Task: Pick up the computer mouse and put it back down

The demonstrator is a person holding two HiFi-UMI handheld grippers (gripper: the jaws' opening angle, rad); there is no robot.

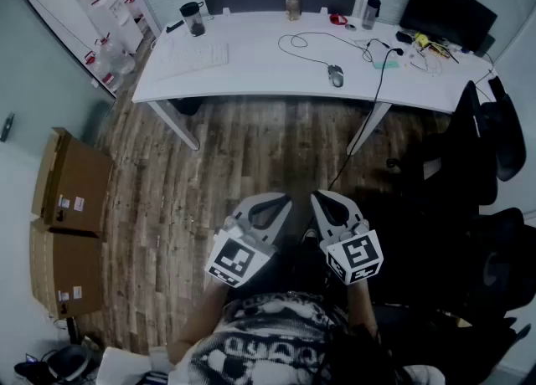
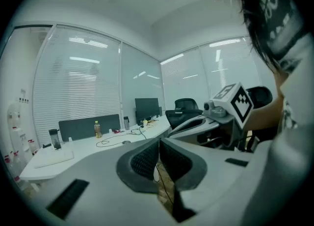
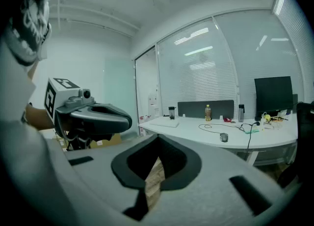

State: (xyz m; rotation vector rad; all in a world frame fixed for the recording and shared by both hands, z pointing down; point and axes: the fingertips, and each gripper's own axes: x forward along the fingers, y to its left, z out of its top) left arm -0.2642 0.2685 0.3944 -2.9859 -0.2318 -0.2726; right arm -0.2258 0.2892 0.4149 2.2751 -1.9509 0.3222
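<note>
1. The computer mouse [image 1: 336, 75] lies on the white tabletop [image 1: 251, 69], near its front edge and right of the middle, well apart from both grippers
2. Its long axis runs from the near edge toward the far edge, and its cabled end points away from the person
3. The left gripper [image 1: 272, 206] hovers over the wooden floor [image 1: 218, 157], its jaws brought together with nothing between them
4. The right gripper [image 1: 327, 204], just beside it, also has its jaws fully together and empty
5. A keyboard [image 1: 197, 57] lies toward the tabletop's left, and a bottle [image 1: 292, 2] stands at its far edge
</note>
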